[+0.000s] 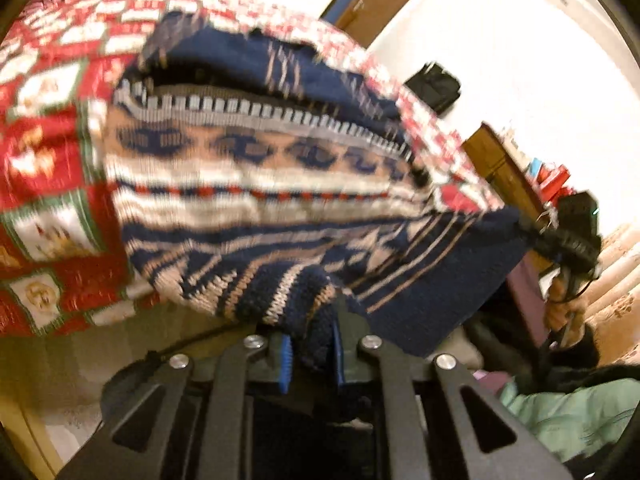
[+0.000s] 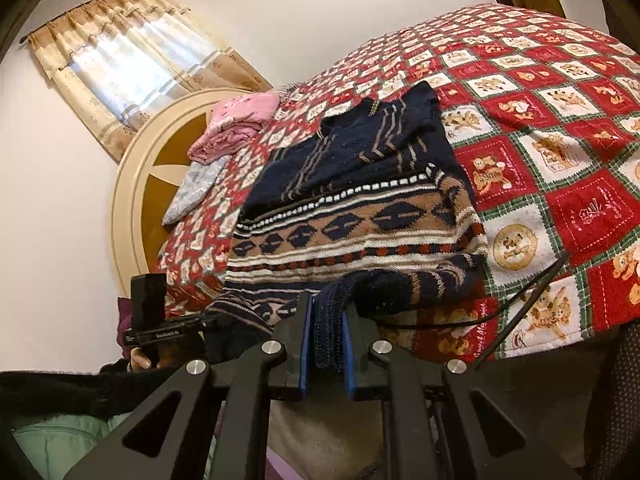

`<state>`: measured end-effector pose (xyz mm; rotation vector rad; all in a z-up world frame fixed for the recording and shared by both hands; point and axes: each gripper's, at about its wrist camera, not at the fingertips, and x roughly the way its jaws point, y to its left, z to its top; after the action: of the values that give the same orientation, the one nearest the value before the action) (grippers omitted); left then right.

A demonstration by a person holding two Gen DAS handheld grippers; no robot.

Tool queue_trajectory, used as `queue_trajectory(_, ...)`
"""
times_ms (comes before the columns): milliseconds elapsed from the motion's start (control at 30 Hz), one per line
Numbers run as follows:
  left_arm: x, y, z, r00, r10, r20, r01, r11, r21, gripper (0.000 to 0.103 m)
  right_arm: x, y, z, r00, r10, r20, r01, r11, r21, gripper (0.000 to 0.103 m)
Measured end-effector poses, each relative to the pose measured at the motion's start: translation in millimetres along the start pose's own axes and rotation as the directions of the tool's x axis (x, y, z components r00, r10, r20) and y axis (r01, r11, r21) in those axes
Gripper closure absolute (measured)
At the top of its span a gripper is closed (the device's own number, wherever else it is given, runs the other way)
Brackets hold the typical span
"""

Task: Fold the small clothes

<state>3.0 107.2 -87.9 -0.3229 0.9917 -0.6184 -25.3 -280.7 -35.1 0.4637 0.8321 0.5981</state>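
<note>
Bedroom, bed under red patchwork quilt | left wrist view: left gripper clamped on hem of navy patterned sweater, lying on quilt, blurred | right wrist view: right gripper pinching sweater's near edge; folded pink clothes by headboard

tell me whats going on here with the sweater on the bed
A person is folding a navy patterned knit sweater on a bed covered by a red teddy-bear quilt. Both tongs are clamped on the sweater's near edge: the left tongs on one part, the right tongs on another. Folded pink clothes sit further up by the headboard.
</note>
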Motion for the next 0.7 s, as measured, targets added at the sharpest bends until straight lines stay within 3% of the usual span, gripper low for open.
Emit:
queue_trajectory(200,-35,-10,38,0.994,0.026,0.107,-0.028,0.999,0.019,0.087,-9,11,21,0.997,0.045,0.058,-0.045,0.999,-0.007,0.090)
queue_trajectory(367,-54,-2,87,0.979,0.036,0.202,-0.028,0.999,-0.042,0.087,-10,14,58,0.990,0.077,0.115,-0.078,0.997,0.011,0.090)
queue_trajectory(500,-53,11,131,0.970,0.085,0.229,-0.066,0.994,-0.088,0.087,-3,15,103,0.982,0.083,0.167,-0.087,0.996,0.017,0.090)
queue_trajectory(700,-40,44,201,0.964,0.110,0.243,-0.068,0.983,-0.173,0.087,30,3,182,0.976,0.054,0.213,-0.065,0.997,0.043,0.090)
